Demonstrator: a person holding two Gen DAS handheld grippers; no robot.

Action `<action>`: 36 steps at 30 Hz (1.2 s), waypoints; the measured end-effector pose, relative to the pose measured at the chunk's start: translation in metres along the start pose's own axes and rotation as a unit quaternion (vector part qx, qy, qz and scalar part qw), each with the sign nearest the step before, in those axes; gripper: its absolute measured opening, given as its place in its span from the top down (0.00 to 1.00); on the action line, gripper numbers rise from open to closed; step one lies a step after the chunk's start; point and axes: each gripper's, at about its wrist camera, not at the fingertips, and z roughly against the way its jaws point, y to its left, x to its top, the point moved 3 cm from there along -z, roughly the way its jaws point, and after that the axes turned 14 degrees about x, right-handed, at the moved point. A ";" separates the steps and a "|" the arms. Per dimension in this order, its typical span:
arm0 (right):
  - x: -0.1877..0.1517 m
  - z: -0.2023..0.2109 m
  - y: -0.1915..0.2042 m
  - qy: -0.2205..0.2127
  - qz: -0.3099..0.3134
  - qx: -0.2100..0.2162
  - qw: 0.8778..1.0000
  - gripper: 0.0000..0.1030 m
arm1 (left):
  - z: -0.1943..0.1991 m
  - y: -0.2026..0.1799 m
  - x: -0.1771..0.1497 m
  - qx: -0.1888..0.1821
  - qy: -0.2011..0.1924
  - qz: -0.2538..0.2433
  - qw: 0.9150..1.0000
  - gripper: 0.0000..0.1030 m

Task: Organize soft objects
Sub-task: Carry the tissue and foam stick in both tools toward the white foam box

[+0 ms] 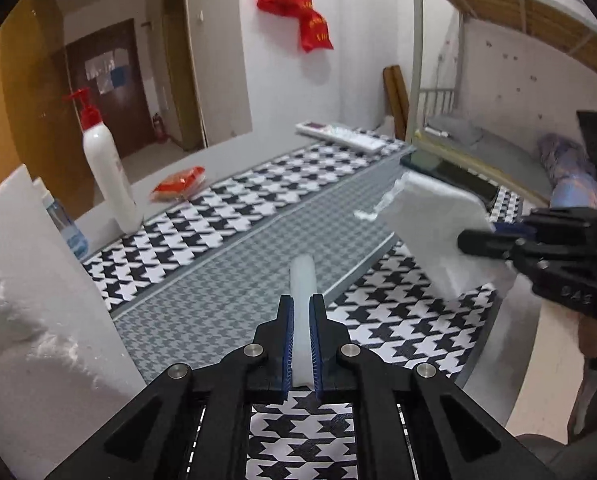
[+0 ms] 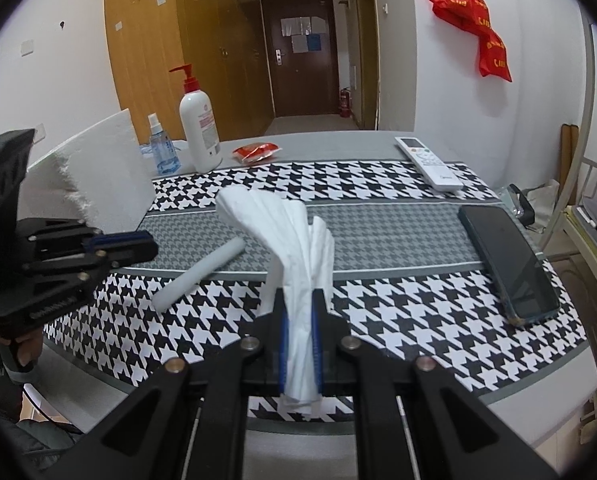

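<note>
With both tools loaded, this looks like the carrying step: the left gripper [image 1: 301,308] pinches a pale foam stick [image 1: 303,280], the right gripper [image 2: 300,304] clamps a crumpled white tissue [image 2: 294,232], both above the houndstooth mat [image 2: 398,292]. Next, I'd say, comes a shared drop spot.

We saw the right gripper [image 2: 301,300] closed on a bunch of white tissue [image 2: 294,248], which rose out of the jaws and fanned open above the houndstooth cloth [image 2: 398,300]. A pale foam stick [image 2: 200,274] lay on the cloth to the left, and the left gripper [image 2: 138,245] stood just beside it. A dark phone [image 2: 506,260] lay on the right, a white remote [image 2: 428,162] behind it. A pump bottle [image 2: 199,128] stood at the far edge beside a small spray bottle [image 2: 162,148].
</note>
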 end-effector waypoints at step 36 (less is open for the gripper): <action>-0.002 0.008 -0.003 -0.008 -0.008 0.006 1.000 0.87 | -0.040 -0.010 -0.010 0.015 0.065 0.017 0.998 0.85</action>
